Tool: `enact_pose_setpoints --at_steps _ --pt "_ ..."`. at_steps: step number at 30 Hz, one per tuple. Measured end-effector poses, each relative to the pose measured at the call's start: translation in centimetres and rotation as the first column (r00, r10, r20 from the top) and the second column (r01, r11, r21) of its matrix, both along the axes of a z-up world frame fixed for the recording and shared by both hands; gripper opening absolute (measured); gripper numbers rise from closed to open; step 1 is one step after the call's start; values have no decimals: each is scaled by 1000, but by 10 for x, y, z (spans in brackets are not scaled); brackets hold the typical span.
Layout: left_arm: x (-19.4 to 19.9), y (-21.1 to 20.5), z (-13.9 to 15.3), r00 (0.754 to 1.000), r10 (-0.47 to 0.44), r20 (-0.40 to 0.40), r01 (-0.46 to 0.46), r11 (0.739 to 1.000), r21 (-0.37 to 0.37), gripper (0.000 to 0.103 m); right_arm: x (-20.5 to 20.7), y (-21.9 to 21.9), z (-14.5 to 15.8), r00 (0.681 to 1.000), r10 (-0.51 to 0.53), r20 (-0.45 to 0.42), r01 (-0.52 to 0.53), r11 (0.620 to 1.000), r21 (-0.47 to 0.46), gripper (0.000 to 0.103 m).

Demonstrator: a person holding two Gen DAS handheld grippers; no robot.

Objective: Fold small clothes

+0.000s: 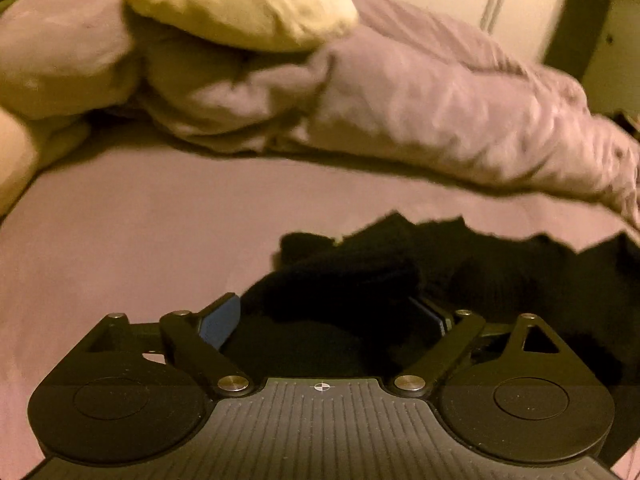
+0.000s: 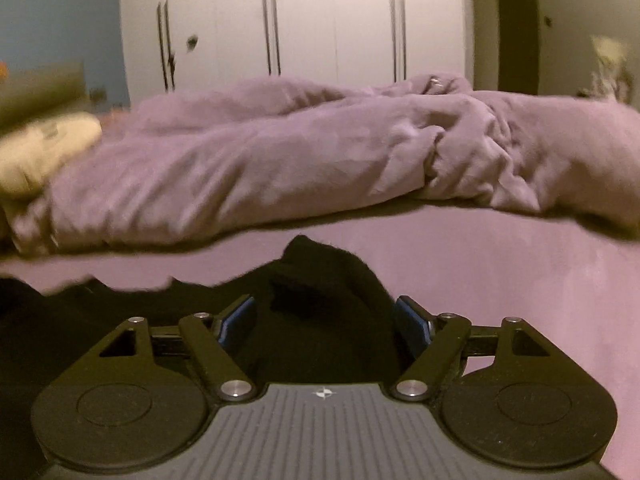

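A black garment [image 1: 500, 272] lies rumpled on the mauve bed sheet [image 1: 140, 240], spreading from the middle of the left wrist view out to its right edge. My left gripper [image 1: 328, 316] stands open low over the garment's left part, with black cloth lying between its blue-padded fingers [image 1: 222, 320]. In the right wrist view the same black garment [image 2: 320, 272] bunches up in a peak at centre and runs off to the left. My right gripper [image 2: 325, 320] is open too, its blue pads [image 2: 412, 320] standing either side of that bunched cloth without pinching it.
A crumpled mauve duvet [image 2: 280, 168] is heaped across the bed behind the garment. A pale yellow cushion [image 1: 240, 4] rests on it at the left. White wardrobe doors [image 2: 332, 20] stand beyond the bed. Bare sheet [image 2: 540, 288] shows to the right of the garment.
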State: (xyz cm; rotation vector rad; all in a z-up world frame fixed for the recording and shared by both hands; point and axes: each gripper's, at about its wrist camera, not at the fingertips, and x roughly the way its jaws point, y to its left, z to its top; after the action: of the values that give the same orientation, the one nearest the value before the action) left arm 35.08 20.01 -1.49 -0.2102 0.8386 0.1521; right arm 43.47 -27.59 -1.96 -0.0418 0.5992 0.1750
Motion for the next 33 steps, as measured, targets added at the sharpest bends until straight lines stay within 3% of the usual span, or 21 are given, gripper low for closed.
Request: enact_pose_setpoints --at_steps 2,3,4,6,8,9,10,12,15,16,17,20,22,24,25,26,27,28,29,31,33 --pt "10 1 -10 1000 -20 -18 20 1000 -2 89 13 6 -9 999 23 -30 -24 999 -33 88" --pt "15 3 -14 999 -17 -29 17 1000 -8 76 19 8 -14 998 33 -55 -35 999 -38 88" --pt "19 6 -19 999 -12 -47 12 1000 -19 70 24 10 -19 996 42 -76 -46 998 -49 88" --pt "23 11 -24 998 16 -59 -19 999 -44 57 28 14 -25 994 44 -98 -51 996 -74 76" --pt "21 13 -24 999 25 -35 -28 998 -59 46 27 14 -27 996 8 -85 -16 995 -99 40" --pt "20 14 -23 999 29 -26 -31 998 -57 39 27 11 -25 997 -8 -71 1 996 -88 35" --pt "20 14 -21 999 34 -14 -35 998 -55 35 25 7 -23 998 -17 -57 13 997 -70 23" --pt "18 17 -13 998 65 20 -63 996 -66 25 21 6 -18 999 -30 -28 28 996 -83 17" --pt "13 25 3 988 132 83 -122 986 -112 21 10 7 0 996 -44 71 50 995 -83 8" --pt "11 28 10 982 156 108 -143 982 -123 15 7 5 9 993 -59 106 65 996 -53 8" --pt "10 30 17 972 193 137 -179 978 -111 1 6 1 17 990 -73 125 76 997 -23 8" --pt "9 45 36 940 278 200 -268 960 -75 1 8 -5 31 977 -123 175 121 992 22 8" --pt "14 52 34 950 272 155 -258 960 -106 1 17 -7 27 981 -135 138 129 990 53 9" --pt "14 48 27 958 259 122 -250 964 -86 4 31 -4 11 986 -149 75 147 989 31 12" --pt "14 46 22 966 239 99 -231 969 -88 8 36 -2 2 985 -172 33 172 985 1 26" --pt "14 44 15 975 212 69 -204 974 -102 26 39 -2 -5 980 -198 1 198 980 -13 29" --pt "14 42 9 982 186 43 -180 977 -115 52 35 -4 -10 979 -205 -10 206 979 9 30" --pt "13 42 3 984 179 22 -176 978 -114 62 29 -6 -13 980 -200 -12 200 979 41 37" --pt "14 41 -3 984 178 10 -176 979 -99 68 22 -7 -14 981 -193 -11 193 980 55 46" --pt "17 38 -11 989 145 -11 -145 985 -90 71 9 -8 -15 986 -165 7 164 985 57 53" --pt "24 39 -19 992 115 -44 -120 984 -135 88 -3 -8 -16 992 -127 14 127 991 49 57"
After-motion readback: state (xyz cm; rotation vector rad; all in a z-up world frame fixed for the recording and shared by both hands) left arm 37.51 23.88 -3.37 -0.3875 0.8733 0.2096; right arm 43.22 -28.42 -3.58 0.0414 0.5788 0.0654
